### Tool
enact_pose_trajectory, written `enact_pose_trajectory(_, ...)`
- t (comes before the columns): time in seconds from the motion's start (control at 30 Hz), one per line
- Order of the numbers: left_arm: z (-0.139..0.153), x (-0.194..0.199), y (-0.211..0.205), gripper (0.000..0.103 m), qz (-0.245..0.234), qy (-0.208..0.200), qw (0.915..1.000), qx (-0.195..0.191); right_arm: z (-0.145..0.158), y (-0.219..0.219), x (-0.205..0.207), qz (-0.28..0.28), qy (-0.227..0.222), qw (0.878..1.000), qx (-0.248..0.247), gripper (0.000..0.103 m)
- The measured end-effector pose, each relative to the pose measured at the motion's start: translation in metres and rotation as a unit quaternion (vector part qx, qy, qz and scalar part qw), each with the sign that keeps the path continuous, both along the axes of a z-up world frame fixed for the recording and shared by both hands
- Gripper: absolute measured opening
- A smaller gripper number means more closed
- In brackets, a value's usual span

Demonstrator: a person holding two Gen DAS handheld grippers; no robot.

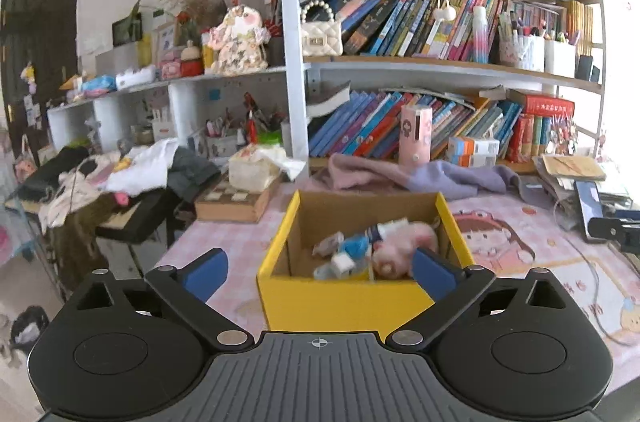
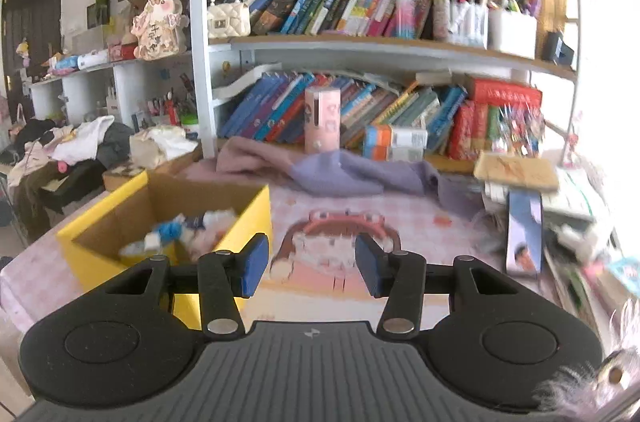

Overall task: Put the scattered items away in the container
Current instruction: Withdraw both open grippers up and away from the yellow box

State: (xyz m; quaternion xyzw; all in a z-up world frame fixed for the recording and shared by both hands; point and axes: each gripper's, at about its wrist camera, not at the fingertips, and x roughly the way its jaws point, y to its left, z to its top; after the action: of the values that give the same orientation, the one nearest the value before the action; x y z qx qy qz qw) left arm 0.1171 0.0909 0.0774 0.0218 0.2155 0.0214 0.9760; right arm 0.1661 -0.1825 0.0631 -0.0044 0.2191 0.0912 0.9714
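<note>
Yellow cardboard box (image 1: pixel 340 296) just beyond left hand-held gripper (image 1: pixel 320 272), jaws wide.

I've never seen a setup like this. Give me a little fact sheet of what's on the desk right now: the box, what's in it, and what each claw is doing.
container: yellow cardboard box, open top, on the pink tablecloth
contents: pink plush toy, a blue fuzzy item, small packets; blurred
left gripper: jaws wide open, nothing between them, in front of the box
right gripper: partly open, empty, over the cloth to the right of the box
behind the box: purple cloth, bookshelf
</note>
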Motion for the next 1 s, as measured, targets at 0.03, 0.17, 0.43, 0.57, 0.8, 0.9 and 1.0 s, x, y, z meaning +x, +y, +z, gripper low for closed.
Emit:
enact_pose_trajectory(0.03, -0.003, -0.005, -0.001, 0.101, -0.001, 0.005, 1.0, 0.001, -0.003, 0.0, -0.011, -0.006, 0.002, 1.0, 0.003, 0.046)
enact_pose_trajectory(0.17, -0.012, -0.025, -0.008, 0.101, -0.006, 0.018, 0.9998, 0.003, -0.014, 0.003, -0.049, -0.018, 0.004, 1.0, 0.001, 0.047)
enact_pose_trajectory(0.43, -0.013, -0.044, -0.021, 0.102, -0.029, 0.009, 0.9994, 0.014, -0.017, 0.011, -0.082, -0.011, -0.003, 1.0, -0.019, 0.053)
enact_pose_trajectory(0.57, -0.011, -0.049, -0.026, 0.102, -0.031, -0.001, 0.9994, 0.015, -0.007, 0.007, -0.084, -0.012, -0.016, 1.0, -0.021, 0.059)
enact_pose_trajectory(0.8, -0.028, -0.065, -0.04, 0.102, -0.015, -0.002, 0.9995, 0.028, -0.019, 0.008, -0.109, -0.022, -0.017, 0.999, -0.036, 0.084)
enact_pose_trajectory(0.9, -0.038, -0.069, -0.057, 0.102, -0.004, -0.001, 0.9971, 0.076, -0.031, 0.008, -0.12, -0.031, -0.023, 0.996, -0.074, 0.097)
enact_pose_trajectory(1.0, -0.046, -0.073, -0.068, 0.103, -0.019, 0.015, 0.9961, 0.084, -0.042, 0.01, -0.127, -0.045, -0.023, 0.992, -0.113, 0.103)
